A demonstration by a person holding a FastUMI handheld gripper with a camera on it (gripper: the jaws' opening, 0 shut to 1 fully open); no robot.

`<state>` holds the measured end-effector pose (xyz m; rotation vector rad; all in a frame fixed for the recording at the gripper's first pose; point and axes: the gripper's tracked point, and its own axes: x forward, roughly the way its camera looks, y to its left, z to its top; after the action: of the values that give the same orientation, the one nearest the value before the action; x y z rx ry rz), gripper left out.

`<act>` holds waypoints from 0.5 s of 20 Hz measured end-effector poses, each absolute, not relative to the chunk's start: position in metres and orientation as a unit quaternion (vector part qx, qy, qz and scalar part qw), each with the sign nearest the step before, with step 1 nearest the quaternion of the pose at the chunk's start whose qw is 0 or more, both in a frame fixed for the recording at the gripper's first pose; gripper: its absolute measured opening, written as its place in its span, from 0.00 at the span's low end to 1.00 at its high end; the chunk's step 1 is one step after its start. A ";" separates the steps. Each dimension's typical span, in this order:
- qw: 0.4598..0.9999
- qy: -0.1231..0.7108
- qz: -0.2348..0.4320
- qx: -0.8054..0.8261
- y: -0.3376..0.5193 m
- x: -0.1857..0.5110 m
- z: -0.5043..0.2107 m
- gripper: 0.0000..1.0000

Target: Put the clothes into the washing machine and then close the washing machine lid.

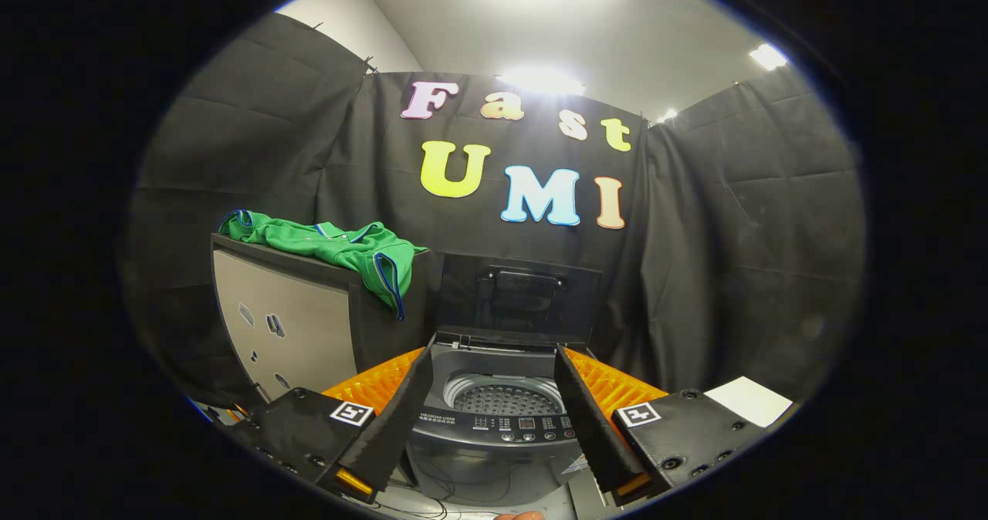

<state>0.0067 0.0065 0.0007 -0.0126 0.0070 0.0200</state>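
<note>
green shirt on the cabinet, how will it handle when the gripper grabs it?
Likely floppy: the green shirt lies crumpled on the cabinet, one end hanging over the edge. Probably light; it should dangle from the open gripper once pinched. It may snag the rim of the washing machine, whose lid stands up.

The single camera rides on the gripper and looks forward along its two fingers, spread wide apart and holding nothing. It faces the washing machine head-on from slightly above, near its front edge, seeing into the drum beneath the raised lid, the booth's wall beyond.
</note>
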 end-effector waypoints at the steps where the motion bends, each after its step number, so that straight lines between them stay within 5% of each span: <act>1: 1.000 0.004 0.010 -0.006 0.007 0.007 0.001 0.98; 10: 1.000 0.004 0.021 -0.012 0.019 0.018 0.013 0.98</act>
<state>0.0182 0.0187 0.0130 -0.0248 0.0083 0.0414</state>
